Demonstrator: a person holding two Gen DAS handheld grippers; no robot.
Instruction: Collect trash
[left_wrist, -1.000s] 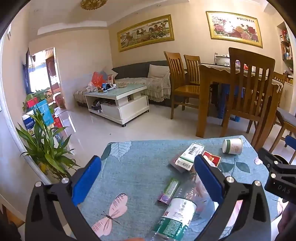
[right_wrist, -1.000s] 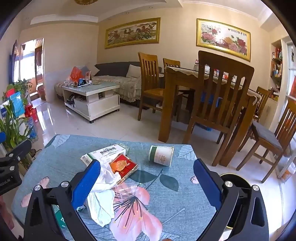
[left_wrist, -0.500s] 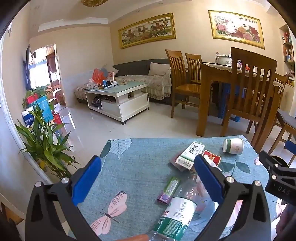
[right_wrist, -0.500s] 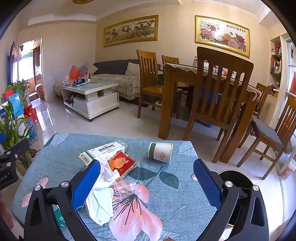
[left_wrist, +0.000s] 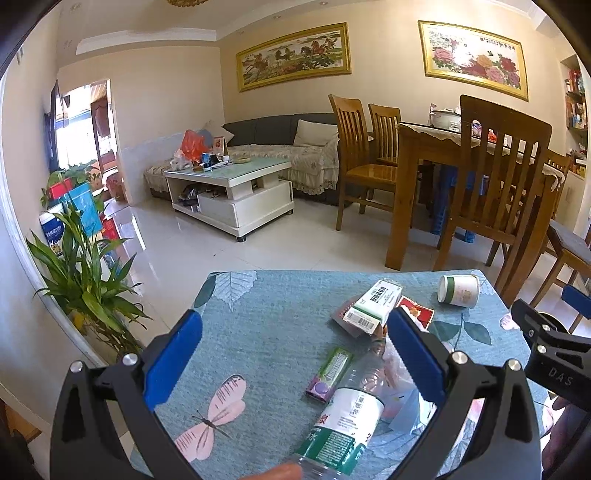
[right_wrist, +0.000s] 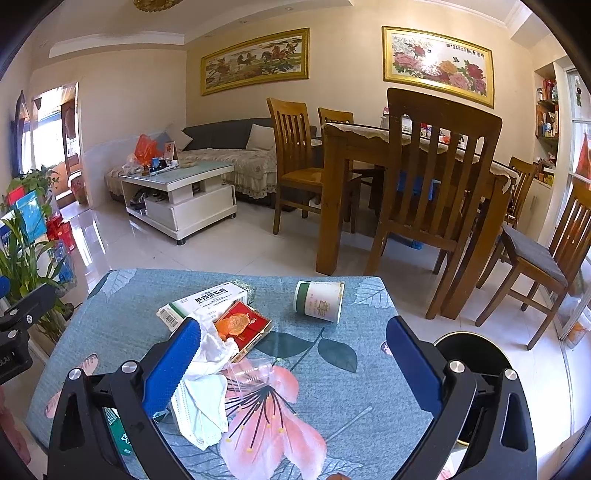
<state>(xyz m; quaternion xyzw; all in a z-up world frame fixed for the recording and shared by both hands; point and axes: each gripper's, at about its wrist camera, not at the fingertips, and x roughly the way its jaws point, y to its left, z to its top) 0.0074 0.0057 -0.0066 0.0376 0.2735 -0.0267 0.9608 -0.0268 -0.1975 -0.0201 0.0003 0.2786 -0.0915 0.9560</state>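
A tiled living room with a sofa, a white coffee table and a wooden dining set lies beyond a table covered in a teal floral cloth, where the trash lies scattered. A clear plastic water bottle with a green and white label lies on its side near the front edge, between the left gripper's blue fingers, which stand wide apart and touch nothing. Just beside the bottle's neck lies a green and purple gum pack. Farther back, a white medicine box with a barcode rests against a red cigarette pack, and a paper cup with a green band lies tipped over, apart from them to the right. Crumpled white tissue and a pale face mask sit by the right gripper's left finger; its jaws are also spread open and empty. A black round bin stands on the floor past the table's right edge, and a leafy potted plant stands to the left.
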